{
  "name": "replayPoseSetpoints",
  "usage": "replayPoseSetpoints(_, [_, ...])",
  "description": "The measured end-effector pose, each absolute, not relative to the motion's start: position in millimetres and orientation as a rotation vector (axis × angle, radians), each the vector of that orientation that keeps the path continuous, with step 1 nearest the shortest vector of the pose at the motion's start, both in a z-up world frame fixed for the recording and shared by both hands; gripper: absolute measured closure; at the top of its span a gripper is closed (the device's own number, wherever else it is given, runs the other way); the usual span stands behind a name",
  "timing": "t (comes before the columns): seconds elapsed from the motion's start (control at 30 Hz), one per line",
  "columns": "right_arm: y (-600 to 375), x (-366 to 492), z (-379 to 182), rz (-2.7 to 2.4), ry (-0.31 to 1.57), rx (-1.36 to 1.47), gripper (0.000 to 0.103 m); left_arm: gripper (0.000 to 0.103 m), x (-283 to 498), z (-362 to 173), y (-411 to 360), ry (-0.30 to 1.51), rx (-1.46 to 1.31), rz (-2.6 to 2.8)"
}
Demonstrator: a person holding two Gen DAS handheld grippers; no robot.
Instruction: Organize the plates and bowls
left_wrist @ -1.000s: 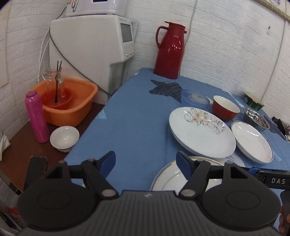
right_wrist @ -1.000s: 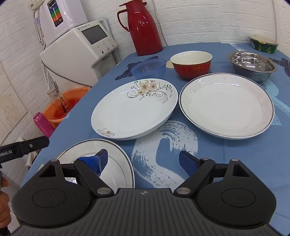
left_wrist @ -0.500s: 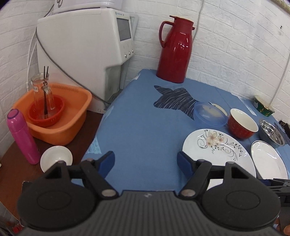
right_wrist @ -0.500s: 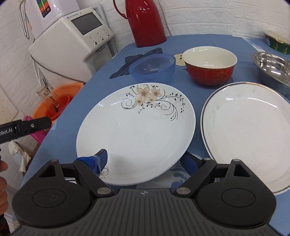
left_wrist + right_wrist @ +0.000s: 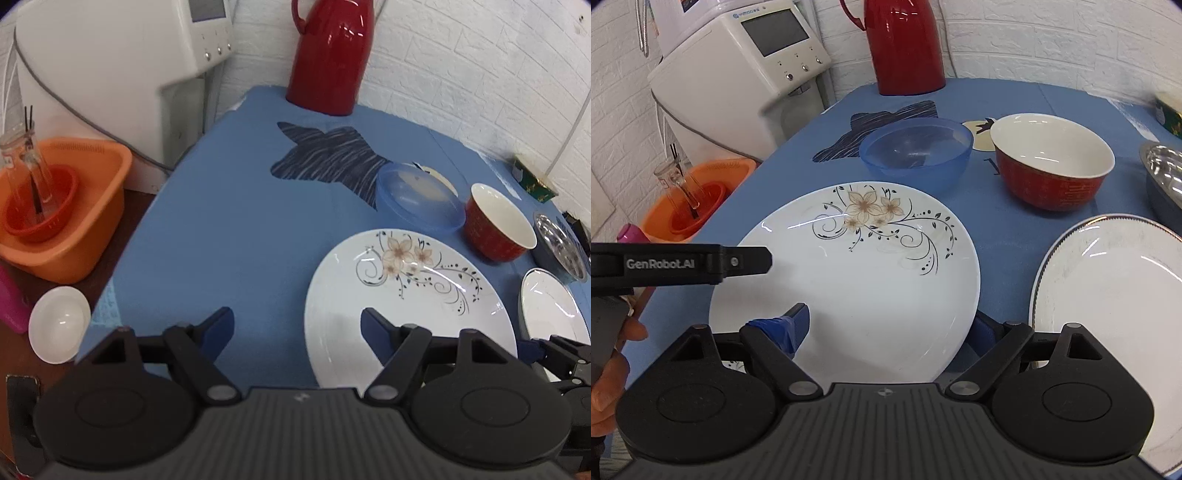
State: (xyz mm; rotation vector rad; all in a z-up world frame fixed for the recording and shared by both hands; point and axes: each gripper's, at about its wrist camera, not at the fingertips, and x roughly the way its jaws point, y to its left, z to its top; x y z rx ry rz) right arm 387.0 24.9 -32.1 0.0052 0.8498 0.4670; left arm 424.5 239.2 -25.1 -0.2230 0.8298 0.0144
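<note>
**Risk assessment: approach to the floral plate**

We rank the hazards from largest item to smallest.

1. The blue tablecloth covers the table and hangs past its left edge. We judge that a finger snagging the cloth could drag every dish with it.

2. The floral plate lies flat on the cloth, nearest to us. The right gripper is spread wide, holding nothing, with its left fingertip above the plate surface and its right fingertip low beside the plate's right rim. We judge that closing from this pose could pinch the rim at a shallow angle, so the glazed plate could slip or tip. The left gripper is also spread and empty, with one fingertip over the plate's left part and the other over bare cloth. In the right wrist view it reaches across the plate's left rim, so the two tools could collide.

3. The rimmed white plate lies just beside the floral plate on the right. Lifting or sliding one could knock the other.

4. The red bowl and blue plastic bowl stand just behind the floral plate. A forward push could strike them; the light blue bowl would likely skid first.

5. The steel bowl sits at the far right and is only partly in view.
</note>
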Motion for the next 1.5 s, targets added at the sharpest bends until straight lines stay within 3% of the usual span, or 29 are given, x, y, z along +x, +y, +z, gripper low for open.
replayPoseSetpoints(0.3, [28.2, 390.3, -39.2, 0.501, 0.777, -0.105, 0.025, 0.029, 431.7, -36.5, 224.4, 0.823, -0.161, 0.016])
replayPoseSetpoints(0.37, [28.9, 391.3, -38.7, 0.511, 0.774, -0.109, 0.025, 0.036, 432.4, -37.3, 220.6, 0.812, -0.132, 0.019])
replayPoseSetpoints(0.4, [28.2, 391.0, -38.8, 0.515, 0.767, -0.110, 0.027, 0.048, 431.9, -36.9, 219.6, 0.807, -0.128, 0.005])
replayPoseSetpoints(0.43, [27.4, 390.5, -38.7, 0.524, 0.760, -0.116, 0.030, 0.068, 431.3, -34.8, 219.1, 0.809, -0.143, -0.027])
replayPoseSetpoints(0.47, [27.8, 389.3, -38.3, 0.527, 0.757, -0.128, 0.031, 0.071, 431.6, -33.0, 217.5, 0.815, -0.150, -0.034])
replayPoseSetpoints(0.8, [28.8, 371.3, -11.3, 0.529, 0.714, -0.110, 0.031, 0.072, 412.4, -5.1, 214.3, 0.771, -0.128, 0.010])
replayPoseSetpoints(1.1, [13.6, 309.8, 24.3, 0.546, 0.638, -0.097, 0.030, 0.072, 346.0, 36.7, 196.0, 0.688, -0.094, 0.008])
replayPoseSetpoints(1.5, [3.0, 228.1, -4.6, 0.559, 0.707, -0.059, 0.029, 0.072, 251.8, 3.4, 185.8, 0.733, -0.098, 0.025])
